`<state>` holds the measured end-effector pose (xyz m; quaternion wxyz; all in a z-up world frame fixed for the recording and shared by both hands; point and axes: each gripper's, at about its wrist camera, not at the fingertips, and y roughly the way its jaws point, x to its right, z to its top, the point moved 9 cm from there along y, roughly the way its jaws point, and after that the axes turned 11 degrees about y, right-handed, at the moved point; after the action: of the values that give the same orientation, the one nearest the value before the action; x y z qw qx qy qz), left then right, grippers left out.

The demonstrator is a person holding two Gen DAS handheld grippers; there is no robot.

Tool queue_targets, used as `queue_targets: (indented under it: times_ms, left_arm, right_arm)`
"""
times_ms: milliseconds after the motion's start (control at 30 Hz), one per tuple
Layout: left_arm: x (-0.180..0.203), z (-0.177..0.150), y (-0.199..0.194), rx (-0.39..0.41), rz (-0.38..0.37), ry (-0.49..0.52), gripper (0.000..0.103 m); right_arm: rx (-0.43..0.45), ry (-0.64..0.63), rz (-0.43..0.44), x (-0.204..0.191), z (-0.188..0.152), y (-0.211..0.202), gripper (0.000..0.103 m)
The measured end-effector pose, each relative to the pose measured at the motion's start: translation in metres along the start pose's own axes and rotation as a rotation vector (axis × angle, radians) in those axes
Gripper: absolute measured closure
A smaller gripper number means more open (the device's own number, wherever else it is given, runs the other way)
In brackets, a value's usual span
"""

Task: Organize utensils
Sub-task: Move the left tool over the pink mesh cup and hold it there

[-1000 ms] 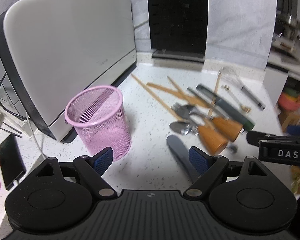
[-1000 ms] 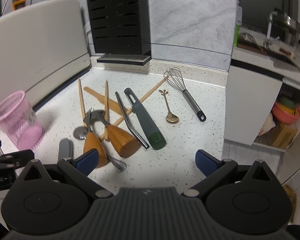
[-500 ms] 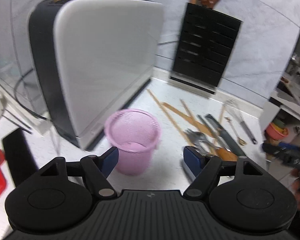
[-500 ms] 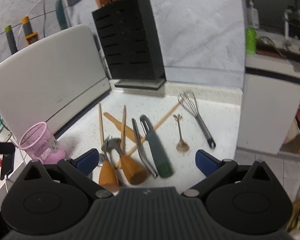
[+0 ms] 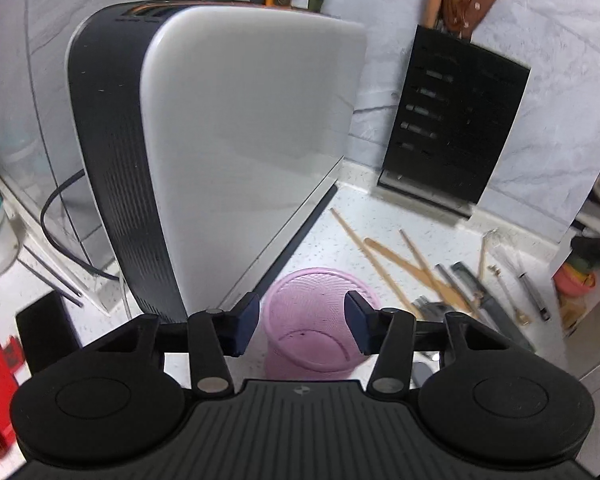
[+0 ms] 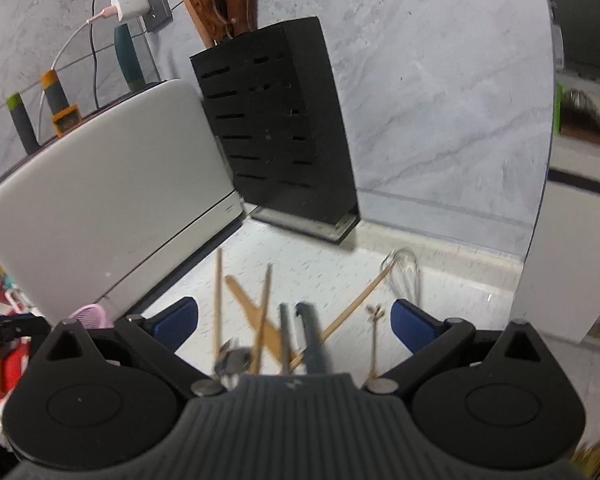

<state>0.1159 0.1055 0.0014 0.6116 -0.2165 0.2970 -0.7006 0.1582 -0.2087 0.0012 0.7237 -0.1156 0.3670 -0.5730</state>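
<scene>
A pink mesh cup [image 5: 318, 320] stands upright on the white speckled counter [image 5: 332, 224], empty as far as I can see. My left gripper [image 5: 302, 318] is open, its fingers on either side of the cup's rim from above. Utensils lie to the right: wooden chopsticks [image 5: 364, 248], a wooden spatula [image 5: 404, 260], a dark peeler [image 5: 484, 300], a whisk [image 5: 516, 276]. My right gripper [image 6: 294, 322] is open and empty above the same pile: chopsticks [image 6: 219, 300], peeler [image 6: 312, 336], whisk [image 6: 404, 272], small gold spoon [image 6: 374, 340]. The cup's rim [image 6: 90, 316] shows at left.
A large white and black appliance [image 5: 236, 152] stands close behind the cup at left. A black knife block [image 5: 452, 128] stands against the marble wall. A white cabinet edge [image 6: 572, 248] bounds the counter at right. A black phone [image 5: 48, 332] and red items lie far left.
Both grippers have risen and tilted upward. The left gripper has moved over the pink cup, which now sits between its fingers. The utensils have not moved.
</scene>
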Motion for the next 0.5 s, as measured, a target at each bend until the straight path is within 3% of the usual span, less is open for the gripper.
queue_targets:
  times_ms: [133,200,367,433,500]
  left_arm:
    - [-0.004,-0.008,0.016,-0.091,0.043,0.046,0.045]
    - [-0.008,-0.013,0.027,-0.157,0.035,0.019,0.046]
    - [-0.007,-0.017,0.051,-0.25,0.006,0.013,0.046]
    - [-0.008,-0.016,0.061,-0.272,0.013,0.019,0.051]
    - [-0.01,-0.017,0.072,-0.319,-0.006,-0.008,0.07]
  right_arm:
    - [0.015,-0.039,0.026,0.002,0.002,0.009,0.003]
    - [0.03,-0.065,0.089,0.001,0.003,0.01,0.003]
    - [0.083,-0.046,0.102,0.016,0.009,0.01,0.003]
    - [0.117,-0.007,0.154,0.021,0.012,0.007,0.003]
    - [0.134,0.008,0.174,0.024,0.013,0.006,0.003]
